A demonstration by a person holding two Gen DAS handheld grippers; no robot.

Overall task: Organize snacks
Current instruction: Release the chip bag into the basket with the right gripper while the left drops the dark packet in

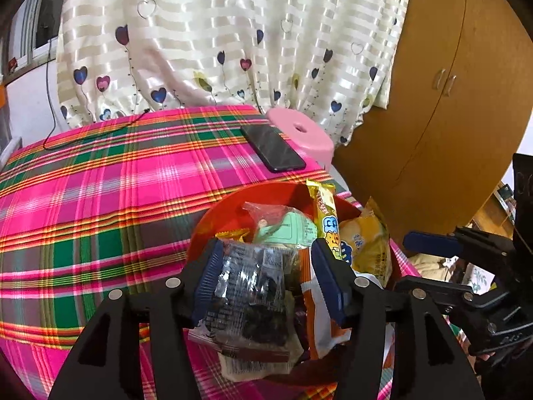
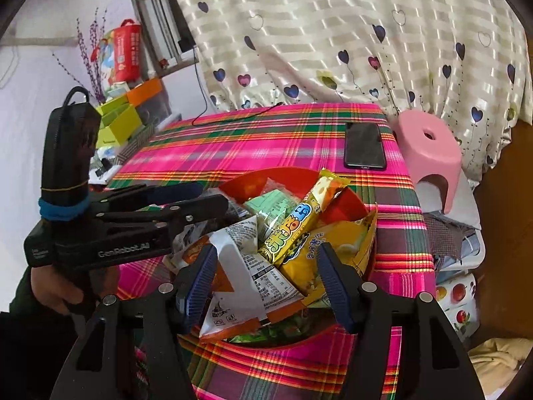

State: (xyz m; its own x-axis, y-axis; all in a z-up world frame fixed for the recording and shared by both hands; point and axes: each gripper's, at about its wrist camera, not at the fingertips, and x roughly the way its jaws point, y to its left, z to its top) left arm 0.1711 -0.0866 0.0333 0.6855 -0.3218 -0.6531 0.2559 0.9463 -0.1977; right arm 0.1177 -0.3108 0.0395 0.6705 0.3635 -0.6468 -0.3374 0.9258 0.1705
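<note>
A red bowl (image 1: 233,196) sits on the plaid tablecloth near its right edge, heaped with snack packets. My left gripper (image 1: 266,280) hangs open over the bowl, and a clear packet of dark snacks (image 1: 253,283) lies between its blue pads without being pinched. Behind it are a green packet (image 1: 289,230), a long yellow bar (image 1: 328,220) and a yellow bag (image 1: 366,243). My right gripper (image 2: 266,283) is open above a white-and-orange packet (image 2: 243,266) and the yellow bag (image 2: 306,260), holding nothing. The left gripper (image 2: 200,196) enters the right wrist view from the left, held by a hand.
A black phone (image 1: 273,148) lies on the cloth behind the bowl, with a black cable (image 1: 66,136) at the far left. A pink stool (image 1: 303,131) stands past the table's right edge before a heart-print curtain. A wooden cabinet (image 1: 449,100) is to the right; green boxes (image 2: 120,120) are left.
</note>
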